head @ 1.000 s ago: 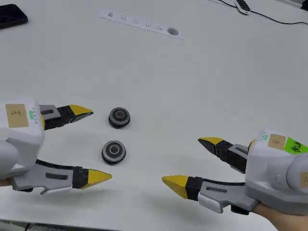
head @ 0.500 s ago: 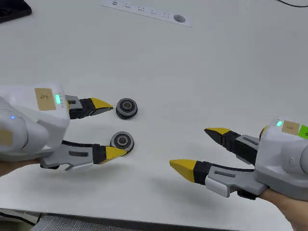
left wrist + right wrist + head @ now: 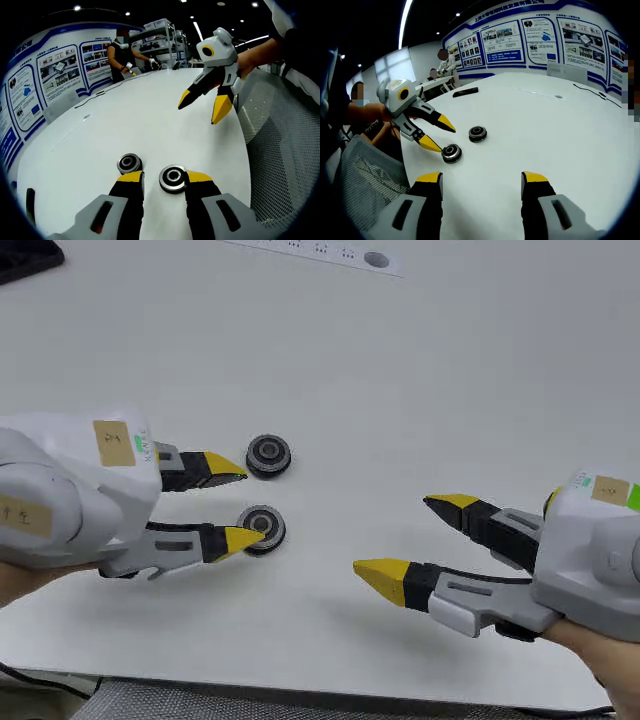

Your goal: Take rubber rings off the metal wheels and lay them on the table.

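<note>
**Clerk:** Item one, wheels. How many, and where?

**Me:** Two. The near wheel (image 3: 262, 528) lies flat on the table (image 3: 420, 390), and I take it as my marker. The far wheel (image 3: 269, 455) lies just beyond it, apart from it and not touching.

**Clerk:** Item two, rings.

**Me:** Two, both dark. The near ring (image 3: 281, 534) is seated around the near wheel. The far ring (image 3: 288, 456) is seated the same way around the far wheel. By my count, no ring lies loose beside the near wheel or anywhere around it.

**Clerk:** Item three, grippers.

**Me:** My left gripper (image 3: 252, 505) has its jaws parted and grips nothing. The near wheel sits between its yellow tips, closest to the lower one. I cannot tell whether that tip touches the ring. My right gripper (image 3: 393, 535) has its jaws spread wide and carries nothing. It hangs well to the right of the near wheel, with its tips pointing toward it.

**Clerk:** Balance of the job?

**Me:** As I judge it, nothing is done yet. Two rings are left to strip and lay down. The step in hand looks like the first grasp, with my left gripper lined up on the near wheel.
</note>
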Tool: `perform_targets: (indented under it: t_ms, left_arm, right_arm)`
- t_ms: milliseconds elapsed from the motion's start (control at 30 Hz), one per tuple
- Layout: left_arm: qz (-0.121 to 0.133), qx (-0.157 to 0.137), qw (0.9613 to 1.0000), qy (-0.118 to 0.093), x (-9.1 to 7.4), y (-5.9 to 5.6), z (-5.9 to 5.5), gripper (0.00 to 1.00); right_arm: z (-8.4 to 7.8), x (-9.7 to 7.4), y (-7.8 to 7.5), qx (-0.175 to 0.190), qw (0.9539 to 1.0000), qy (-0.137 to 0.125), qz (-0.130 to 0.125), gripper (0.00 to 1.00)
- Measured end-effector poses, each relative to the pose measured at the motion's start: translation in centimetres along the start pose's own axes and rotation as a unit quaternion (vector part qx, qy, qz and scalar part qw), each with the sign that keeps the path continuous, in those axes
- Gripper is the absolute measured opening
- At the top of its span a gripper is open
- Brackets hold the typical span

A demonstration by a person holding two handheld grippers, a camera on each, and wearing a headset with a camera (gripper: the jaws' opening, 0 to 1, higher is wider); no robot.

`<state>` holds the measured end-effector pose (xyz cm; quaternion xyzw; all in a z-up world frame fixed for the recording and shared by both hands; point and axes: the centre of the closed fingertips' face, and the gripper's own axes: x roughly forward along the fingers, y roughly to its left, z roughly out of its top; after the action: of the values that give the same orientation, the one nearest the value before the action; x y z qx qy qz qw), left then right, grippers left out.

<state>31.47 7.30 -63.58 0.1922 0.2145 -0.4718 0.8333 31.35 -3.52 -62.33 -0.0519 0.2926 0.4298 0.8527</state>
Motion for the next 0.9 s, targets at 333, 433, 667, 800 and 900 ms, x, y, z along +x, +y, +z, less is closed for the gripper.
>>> perform_targets:
  t_ms: [333,433,667,800,900]
  left_arm:
    - [-0.019,0.010,0.9997,0.010,0.8,-0.6,-0.2,0.26]
    - [-0.025,0.012,0.9995,0.012,0.8,-0.8,-0.3,0.22]
    - [-0.032,0.014,0.9992,0.021,0.7,-1.0,-0.8,0.20]
    - [-0.044,0.013,0.9987,0.022,0.8,-1.3,-0.9,0.17]
    - [-0.046,0.016,0.9985,0.025,0.9,-1.3,-1.0,0.17]
  right_arm:
    - [-0.5,-0.2,0.1,0.011,0.9999,0.001,-0.002,0.63]
    - [-0.6,-0.1,0.2,0.015,0.9999,0.002,-0.002,0.62]
    - [-0.3,0.2,0.2,0.014,0.9999,-0.001,0.001,0.62]
    - [-0.2,0.4,0.3,0.014,0.9999,0.000,0.006,0.61]
    - [-0.2,0.5,0.5,0.015,0.9998,0.001,0.009,0.61]
